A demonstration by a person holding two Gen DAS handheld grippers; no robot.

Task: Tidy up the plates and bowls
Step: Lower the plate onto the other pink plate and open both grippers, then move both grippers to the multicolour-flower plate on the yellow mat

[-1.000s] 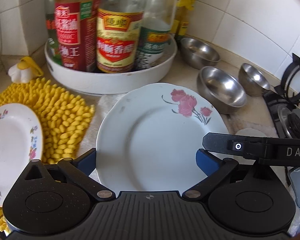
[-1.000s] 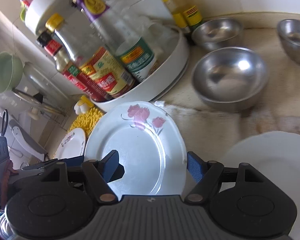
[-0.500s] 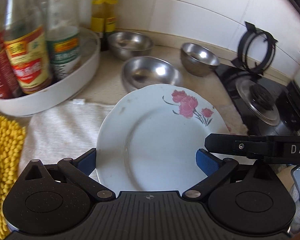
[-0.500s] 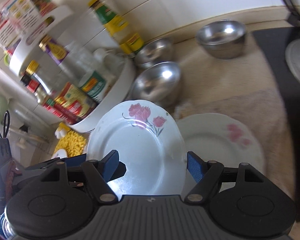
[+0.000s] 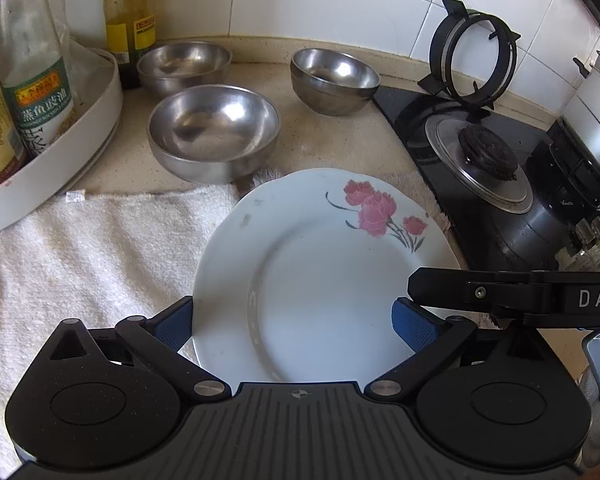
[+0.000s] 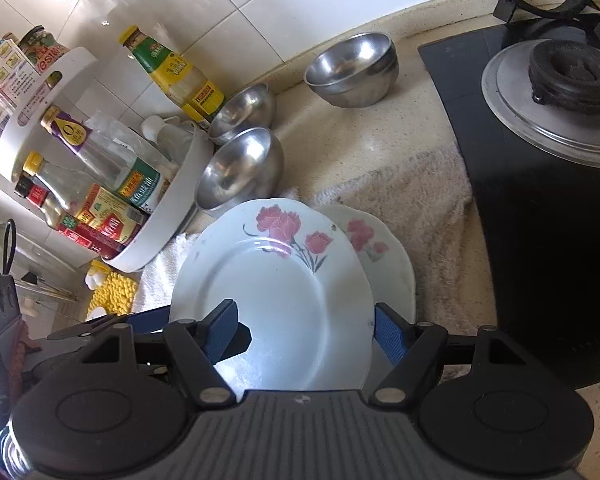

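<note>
While both grippers framed it, the white scalloped plate printed with pink roses [image 5: 320,276] sat between their blue pads, tilted above the pale terry towel [image 5: 92,248] on the speckled counter. The left gripper [image 5: 294,320] had its jaws spread to either side of the plate's near rim, and whether the pads actually pressed the edge could not be told. The right gripper [image 6: 304,330] likewise stood wide, one pad lying over the plate's face and the other beside its rim. From the right wrist view, a second white rose-printed plate [image 6: 384,256] lay flat on the towel, partly under the first. Three stainless steel bowls [image 5: 214,132] stood on the counter behind, near the white round condiment tray [image 5: 60,136] and the black gas stove [image 5: 484,168].
</note>
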